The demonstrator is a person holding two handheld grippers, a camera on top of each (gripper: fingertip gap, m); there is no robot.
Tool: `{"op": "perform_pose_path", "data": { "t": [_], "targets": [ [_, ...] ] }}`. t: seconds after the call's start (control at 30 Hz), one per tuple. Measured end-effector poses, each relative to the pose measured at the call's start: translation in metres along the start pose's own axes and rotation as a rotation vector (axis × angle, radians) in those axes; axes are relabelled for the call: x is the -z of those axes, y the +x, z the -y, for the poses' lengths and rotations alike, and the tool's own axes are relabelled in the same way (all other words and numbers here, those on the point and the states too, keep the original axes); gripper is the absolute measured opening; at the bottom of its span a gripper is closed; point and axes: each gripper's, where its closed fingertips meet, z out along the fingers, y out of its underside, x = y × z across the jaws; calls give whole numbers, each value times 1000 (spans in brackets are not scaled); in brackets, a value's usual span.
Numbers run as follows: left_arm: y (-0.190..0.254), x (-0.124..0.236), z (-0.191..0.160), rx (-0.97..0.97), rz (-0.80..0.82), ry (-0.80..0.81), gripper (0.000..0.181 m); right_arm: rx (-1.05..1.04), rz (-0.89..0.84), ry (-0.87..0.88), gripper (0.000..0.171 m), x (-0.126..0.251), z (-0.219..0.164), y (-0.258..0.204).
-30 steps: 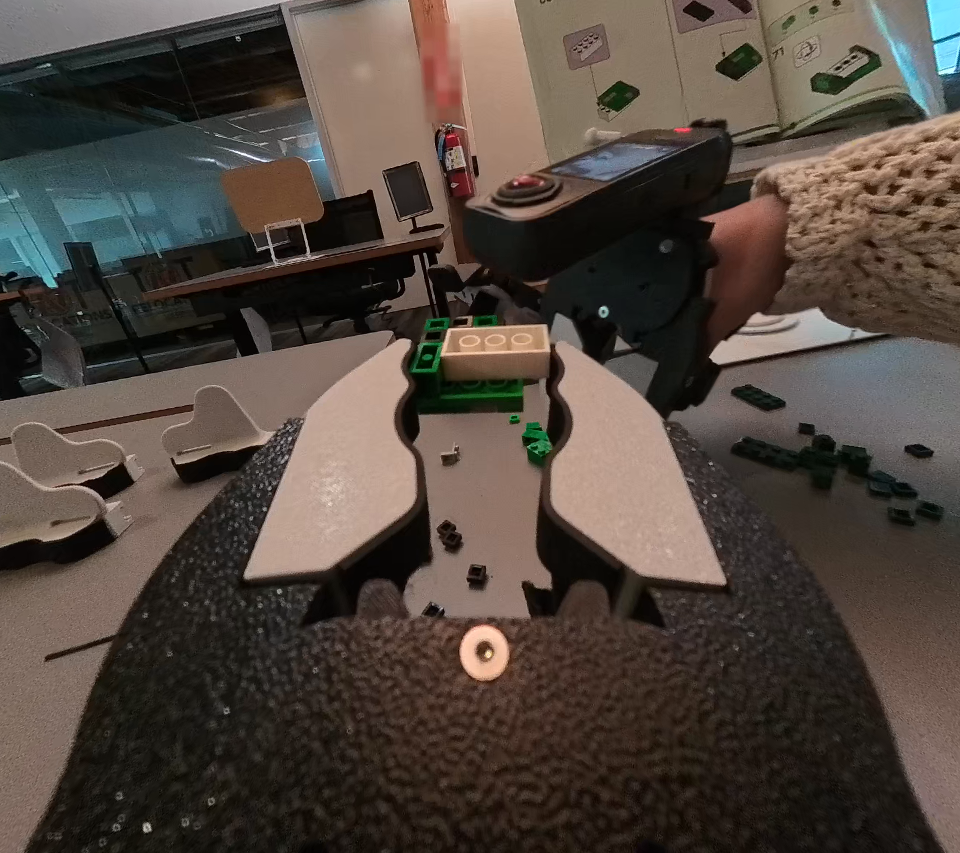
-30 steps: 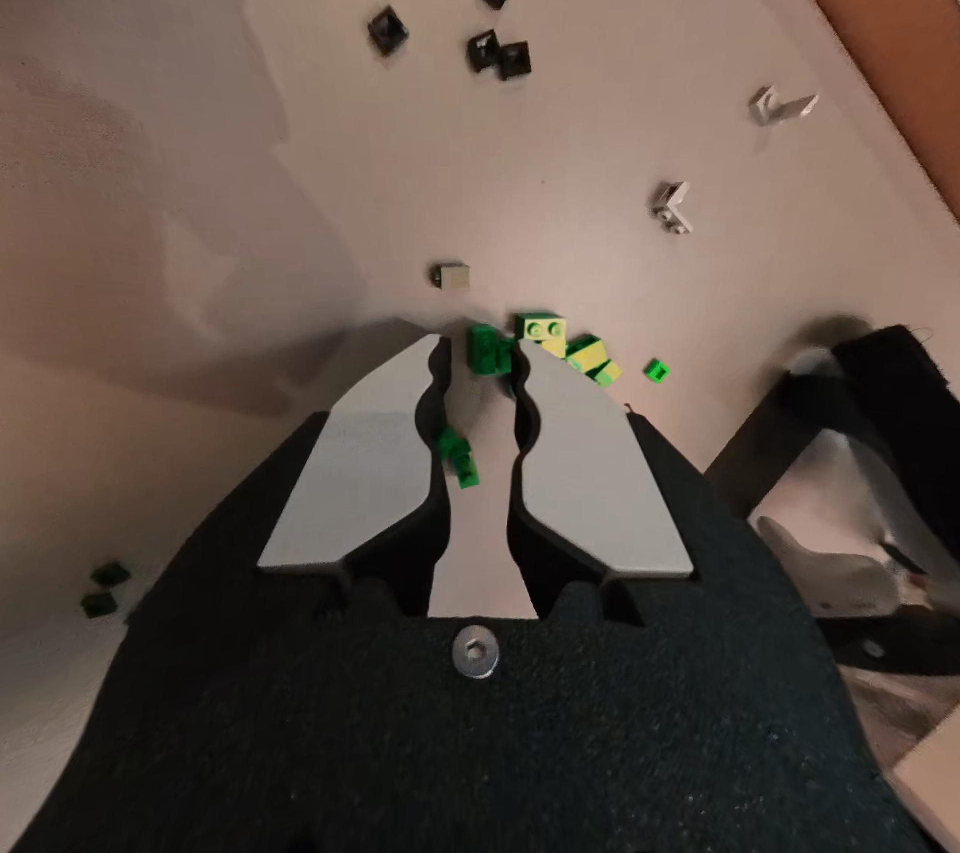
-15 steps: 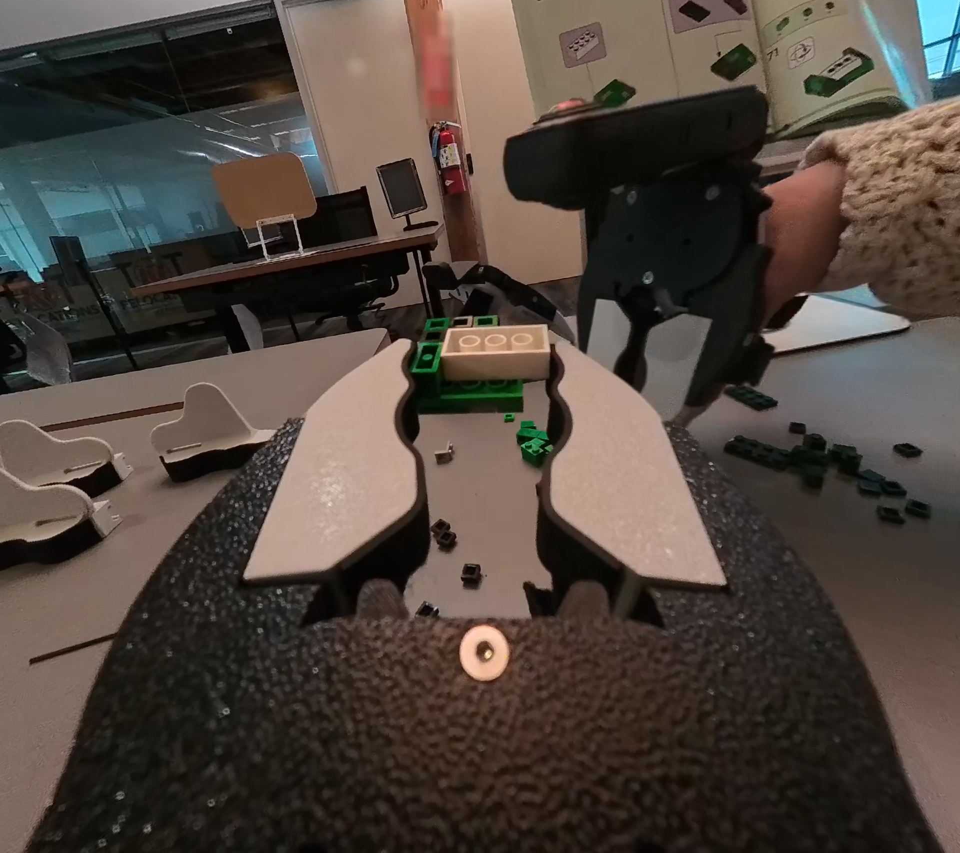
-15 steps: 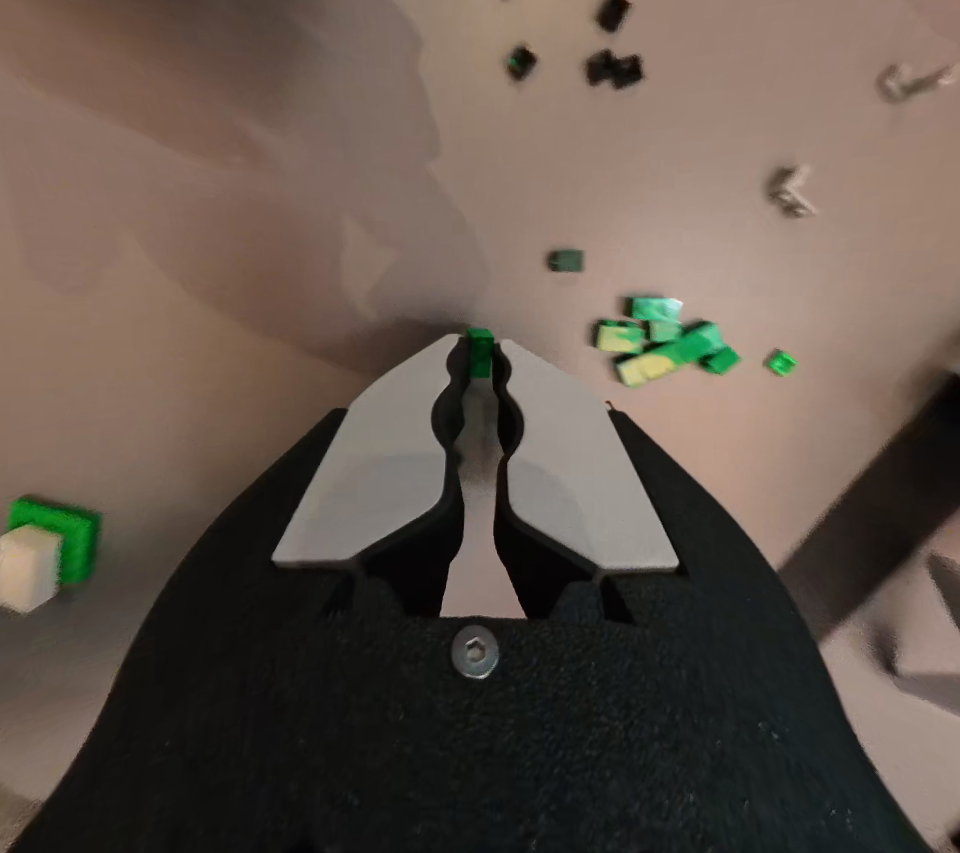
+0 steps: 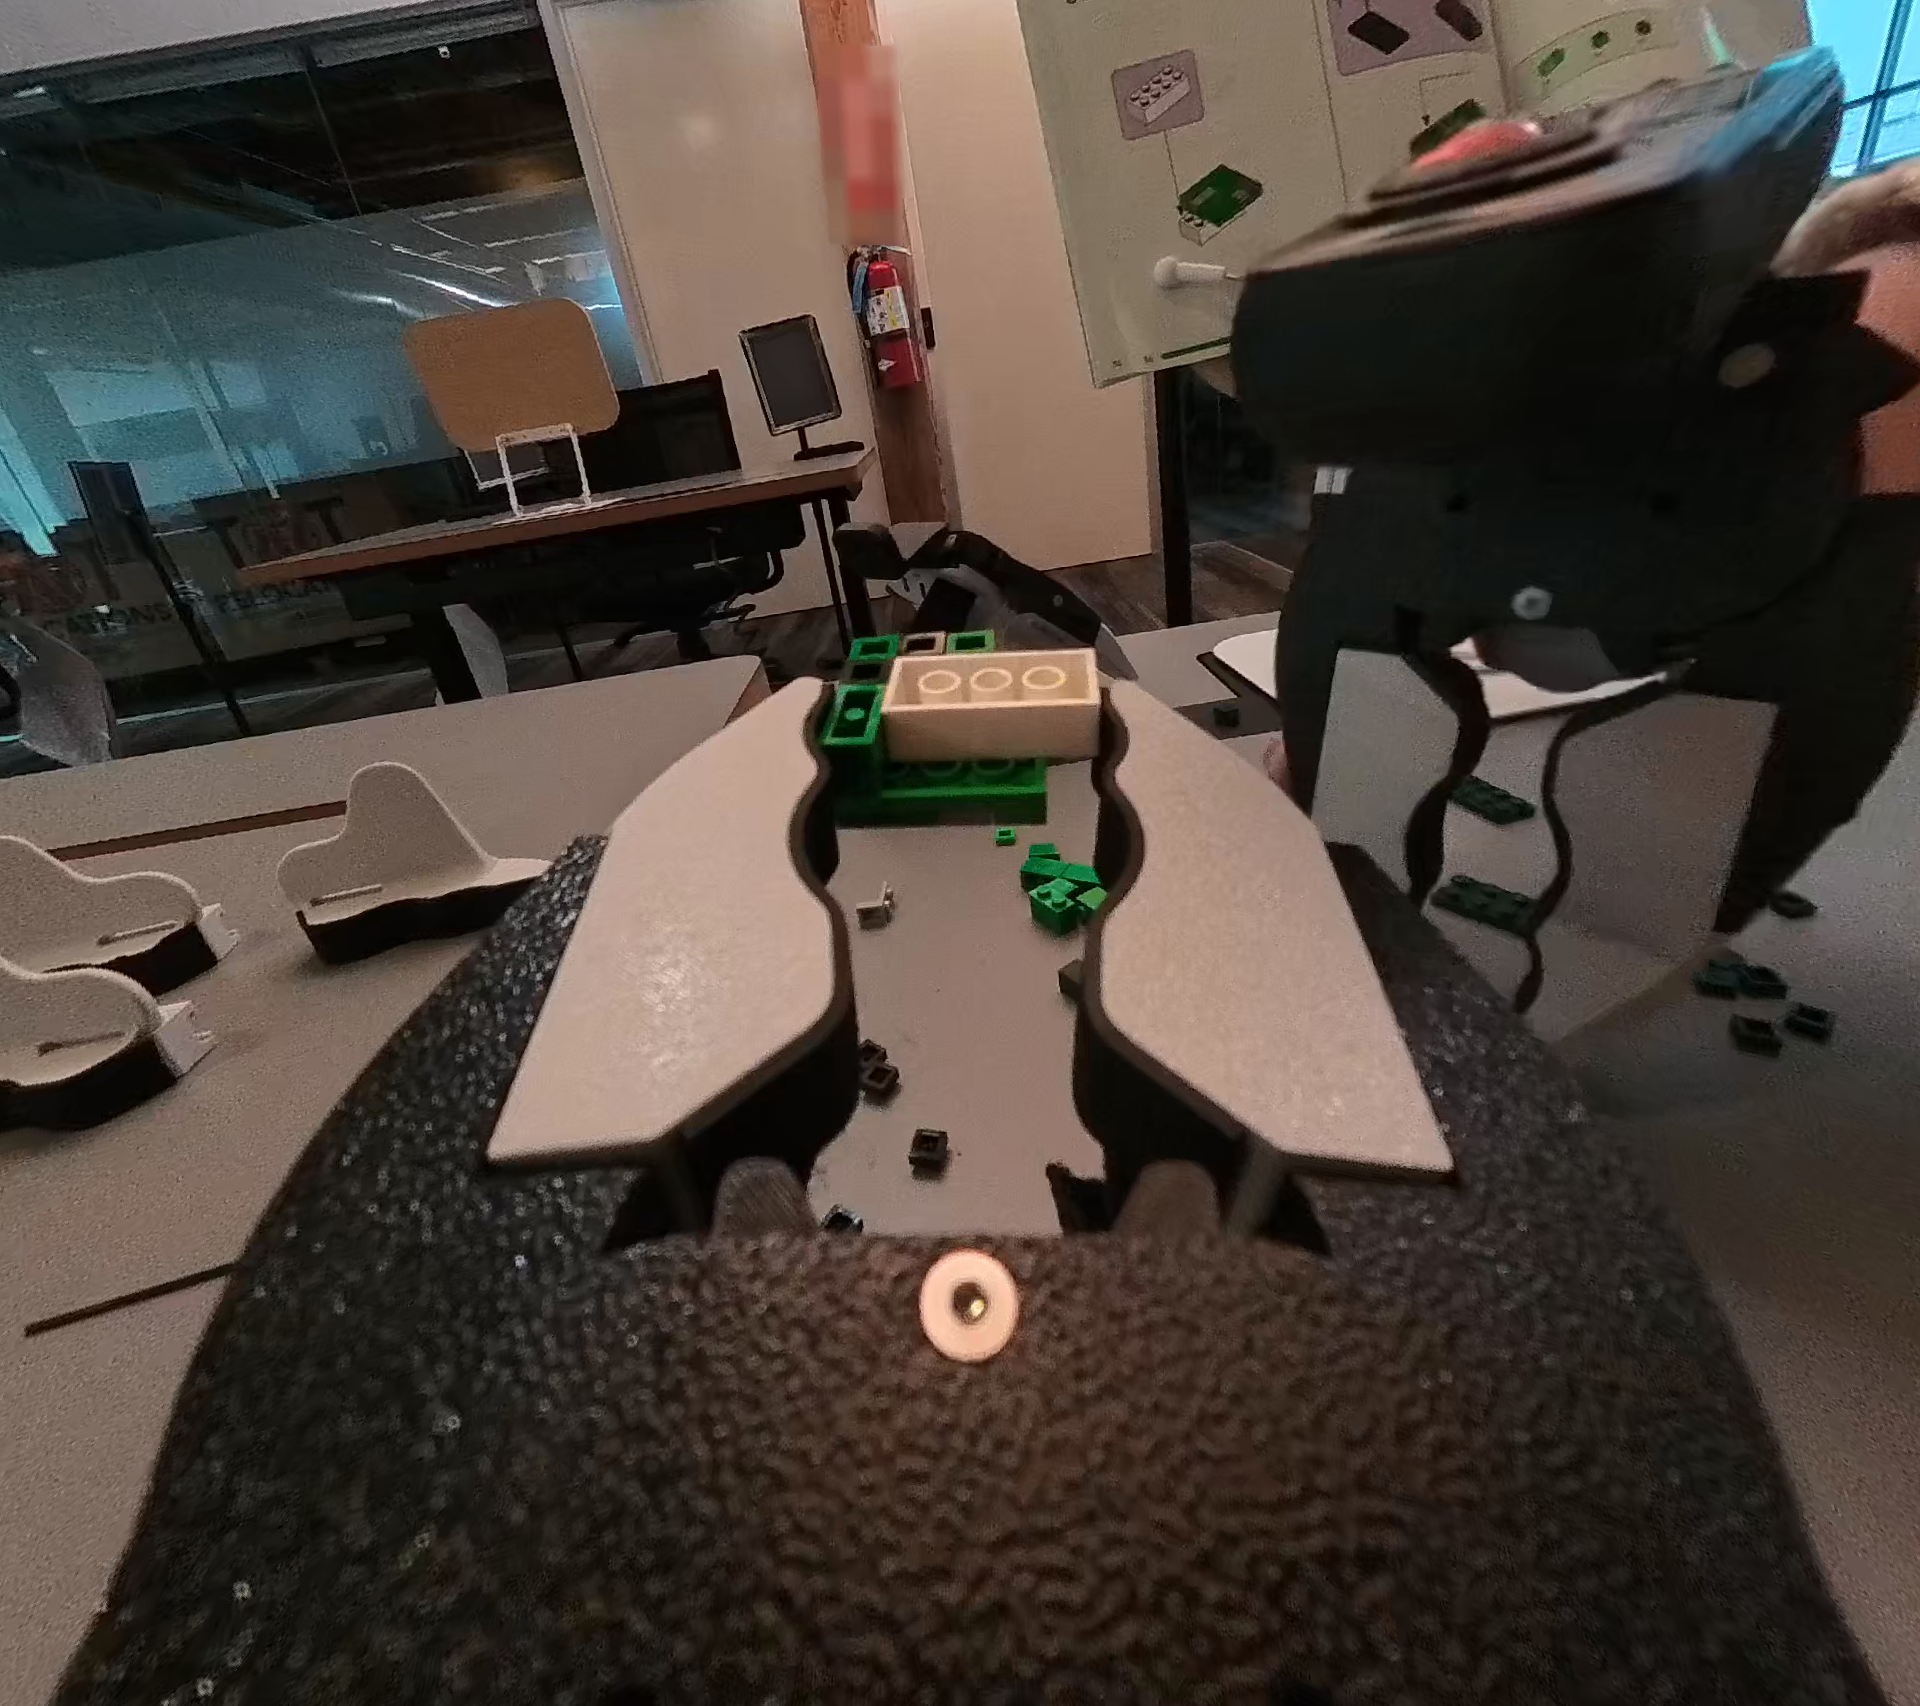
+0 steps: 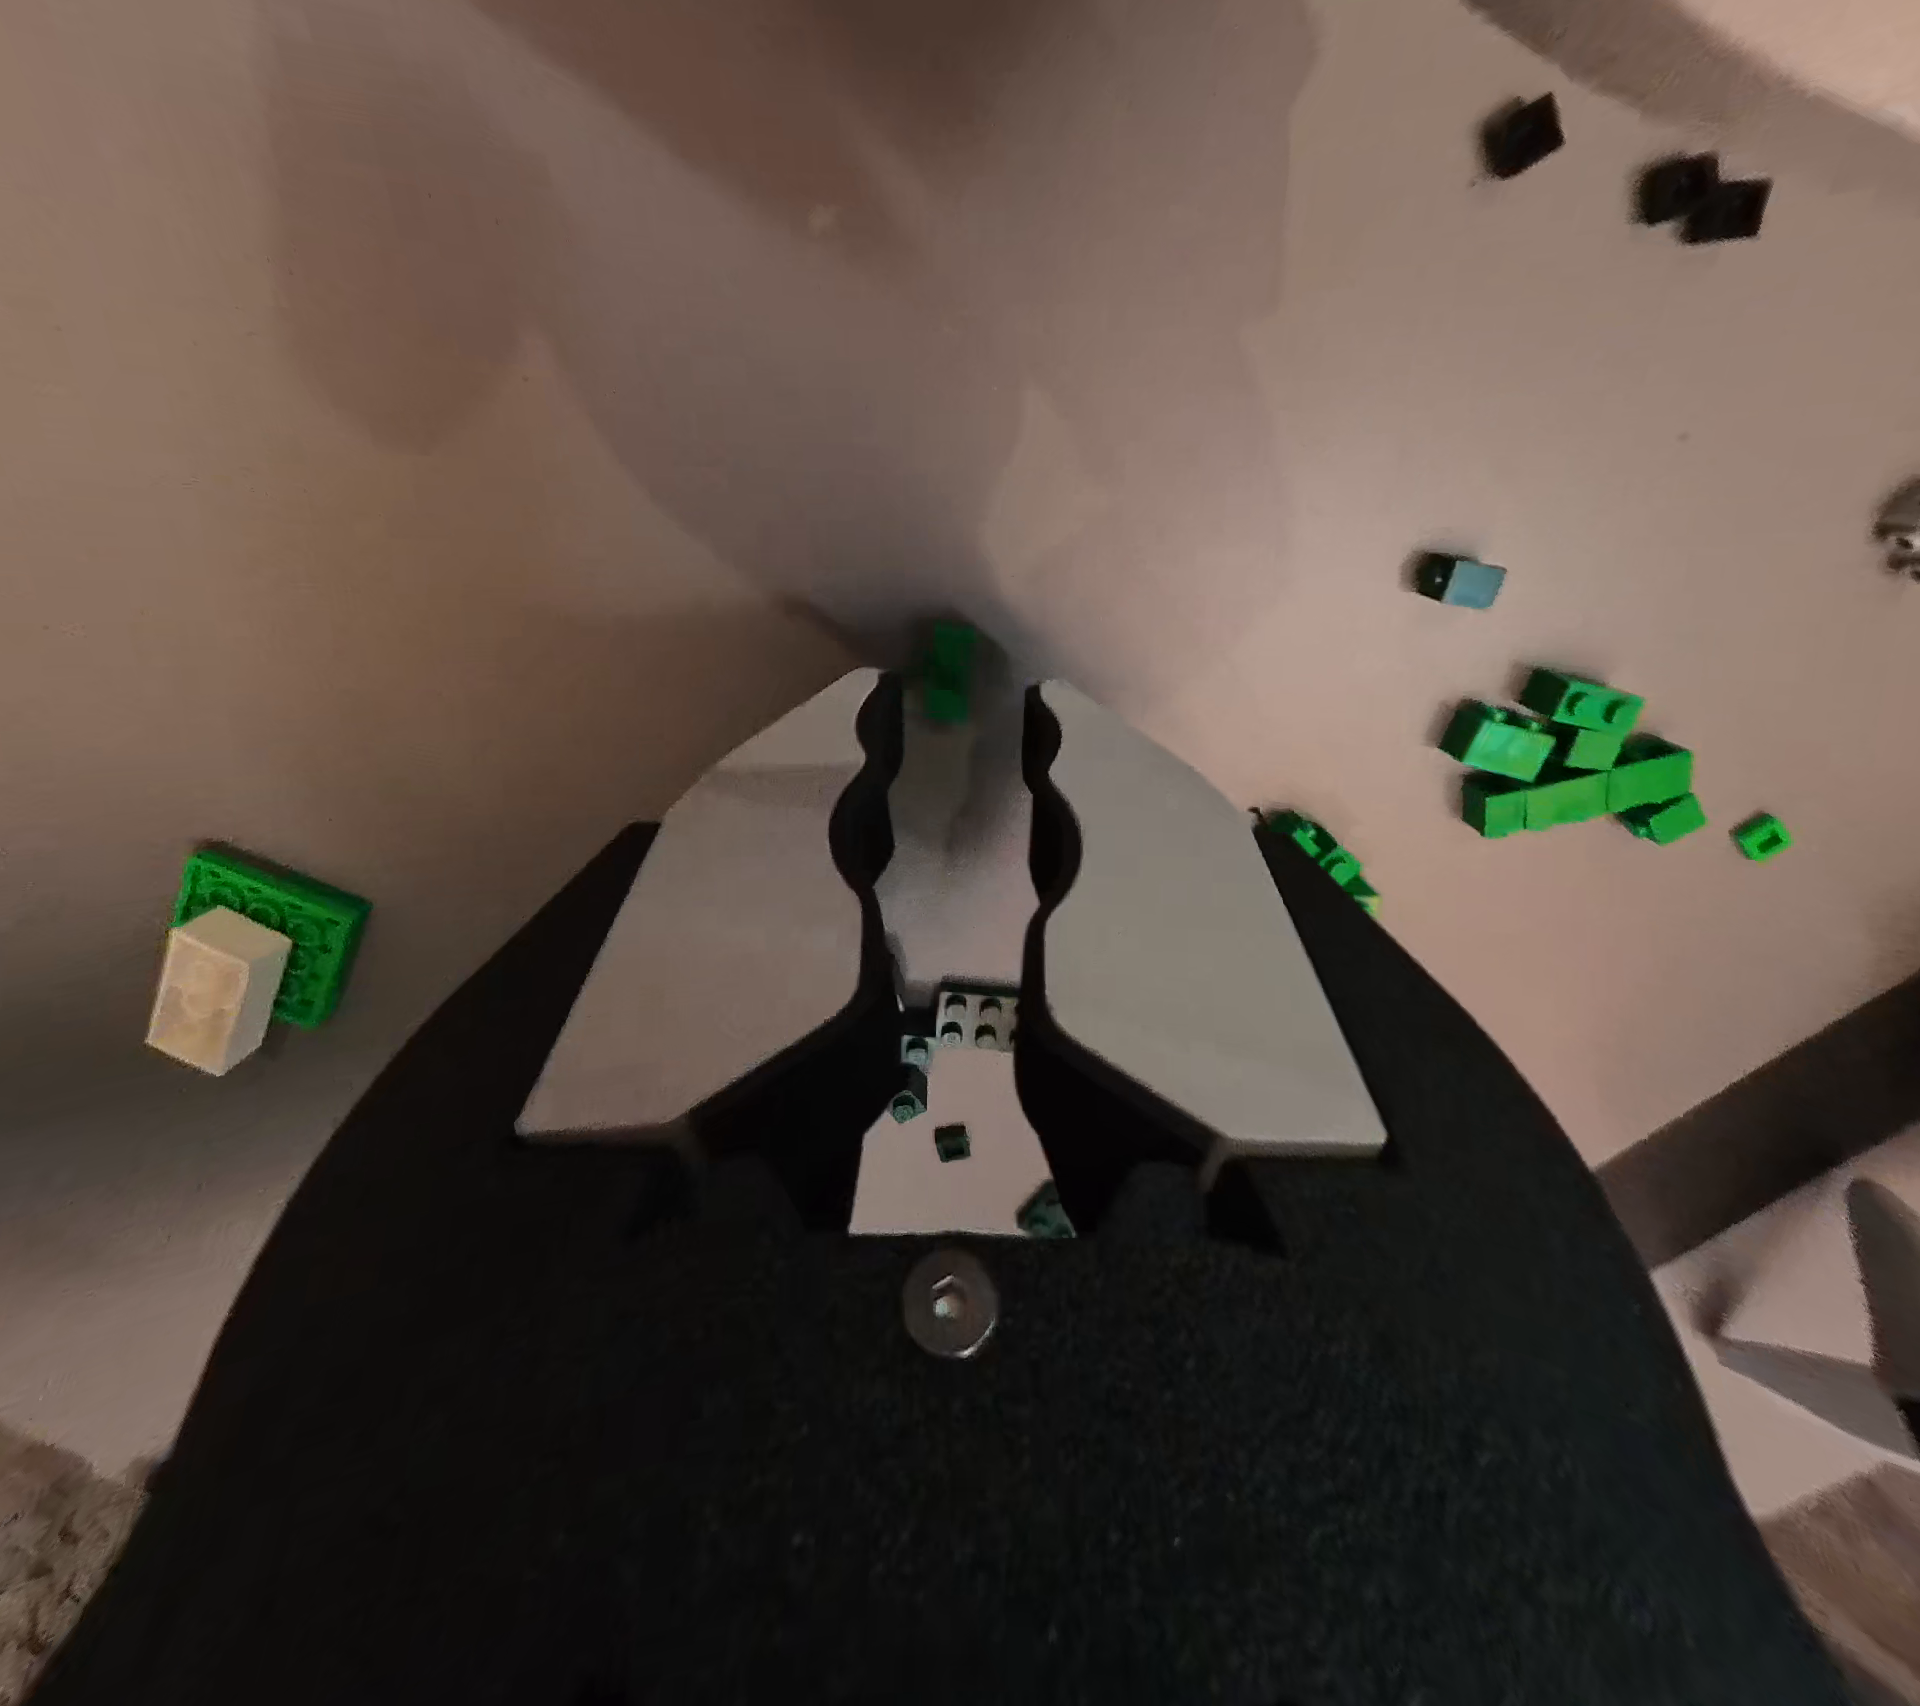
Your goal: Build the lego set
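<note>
While it points straight down at the table [image 6: 520, 306], right gripper [image 6: 951, 690]: jaws parted, gripping nothing
Small green brick [image 6: 948, 669]: lying on the table just past the right fingertips
Left gripper [image 5: 961, 726]: clamped on the lego build [image 5: 951, 737], white brick [image 5: 992, 702] atop green plate
Loose green bricks [image 6: 1569, 768]: heaped well right
Instruction booklet [image 5: 1299, 46]: propped open behind

Each gripper [image 5: 966, 752] [image 6: 951, 700] has a black, grainy body, two flat grey fingers [image 5: 686, 960] with wavy black inner edges, and a silver screw [image 5: 968, 1305] at centre. A cream knit sleeve [image 5: 1860, 212] shows at right.
</note>
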Motion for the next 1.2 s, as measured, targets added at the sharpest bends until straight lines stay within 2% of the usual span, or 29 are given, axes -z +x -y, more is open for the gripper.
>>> {"op": "perform_pose_path", "data": {
  "t": [0.13, 0.2, 0.3, 0.37, 0.53, 0.6, 0.83, 1.2],
  "targets": [
    [0, 0, 0, -1, -1, -1, 46, 41, 6, -53, 21, -9, 3, -2],
    [0, 0, 0, 1, 0, -1, 46, 33, 0, -78, 9, -13, 0, -1],
    [-1, 0, 0, 6, 7, -1, 46, -2, -57, -8, 8, -3, 7, 4],
    [-2, 0, 0, 19, 17, -2, 46, -69, -160, 132, 8, 20, 21, 15],
    [3, -2, -6, 66, 9, -44, 46, -182, -484, 781, 8, 118, 80, 37],
    [8, -3, -9, 67, -9, -64, 46, -167, -554, 949, 8, 140, 97, 35],
    [21, -3, -7, 38, -55, -64, 46, -145, -569, 996, 8, 114, 115, 38],
    [12, 0, 2, 120, -51, 4, 46, -230, -514, 1070, 8, 109, 90, 39]
  ]
}}
